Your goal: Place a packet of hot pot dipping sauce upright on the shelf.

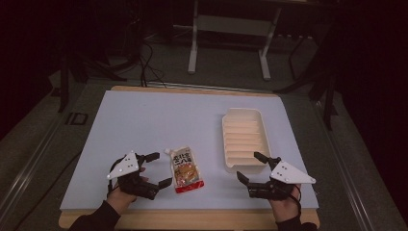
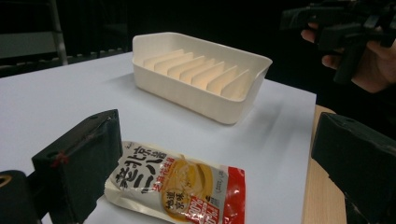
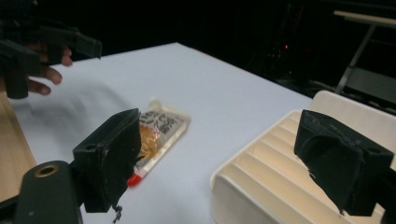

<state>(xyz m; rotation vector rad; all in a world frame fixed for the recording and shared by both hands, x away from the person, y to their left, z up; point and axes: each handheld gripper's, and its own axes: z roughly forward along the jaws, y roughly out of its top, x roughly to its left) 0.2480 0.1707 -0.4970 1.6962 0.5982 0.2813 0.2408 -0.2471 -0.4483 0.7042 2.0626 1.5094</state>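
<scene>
While both grippers hover low over the near edge of the table (image 1: 144, 115), nothing is held in either. The sauce pouch (image 1: 185, 171) lies flat on the pale blue table surface, spout end pointing away from the person, red bottom edge toward the near side. Left gripper (image 1: 158, 169) sits just beside the pouch on its left; jaws spread wide, one fingertip near the pouch's upper corner, the other near its lower left edge, no contact discernible from above. In the left gripper view the pouch (image 2: 177, 184) lies between the two black jaws, closer to the left one, pads not pressing on it. Right gripper (image 1: 251, 167) is well apart from the pouch, at the near end of the cream ribbed tray (image 1: 243, 137); jaws spread, empty. In the right gripper view one jaw stands over the tray (image 3: 261, 172) and the other over bare table, with the pouch (image 3: 156, 135) lying beyond it. Tray is empty, its long side running away from the person, right of the pouch. A hand (image 1: 120, 197) grips each tool from the near side.
</scene>
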